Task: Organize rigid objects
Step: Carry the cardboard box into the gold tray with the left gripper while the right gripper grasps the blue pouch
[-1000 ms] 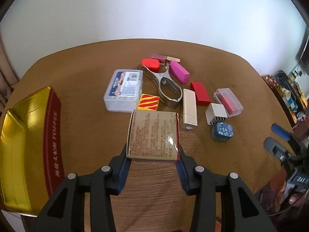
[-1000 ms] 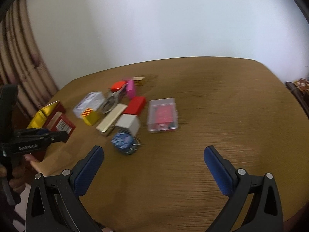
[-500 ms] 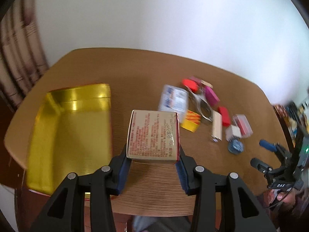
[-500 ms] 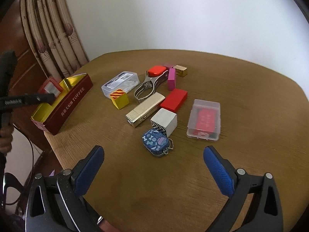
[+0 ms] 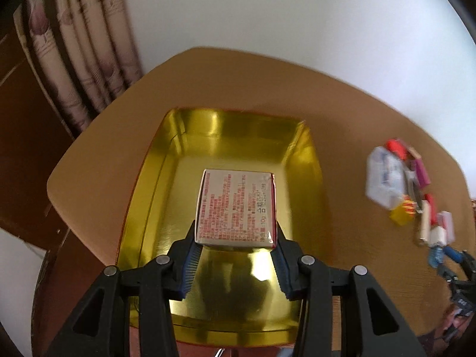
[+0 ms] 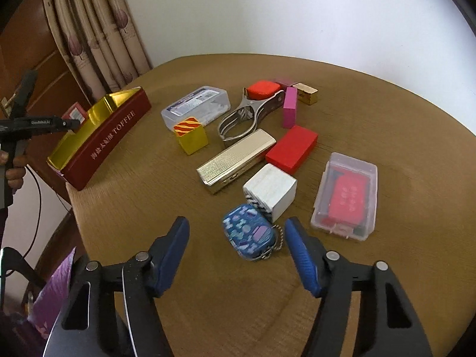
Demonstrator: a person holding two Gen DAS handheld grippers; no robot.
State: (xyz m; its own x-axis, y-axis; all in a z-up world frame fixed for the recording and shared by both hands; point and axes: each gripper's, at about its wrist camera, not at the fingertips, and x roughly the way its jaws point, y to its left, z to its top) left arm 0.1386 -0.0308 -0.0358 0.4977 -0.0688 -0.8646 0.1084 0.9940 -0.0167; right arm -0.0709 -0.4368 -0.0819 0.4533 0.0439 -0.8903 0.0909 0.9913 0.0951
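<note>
Left gripper (image 5: 235,253) pinches a printed cardboard box (image 5: 236,208) above the gold-lined toffee tin (image 5: 309,160), release apparently next; right gripper (image 6: 236,244), jaws closing, straddles a blue patterned keychain case (image 6: 248,235), not yet pressing.

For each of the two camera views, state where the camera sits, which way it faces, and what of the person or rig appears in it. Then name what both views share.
Left wrist: sits on the left gripper, looking down into the gold tray; its fingers clamp the printed box.
Right wrist: sits on the right gripper, looking down at the blue keychain case between its closing jaws; a hand shows left.
Shared: tray, table, clutter.
</note>
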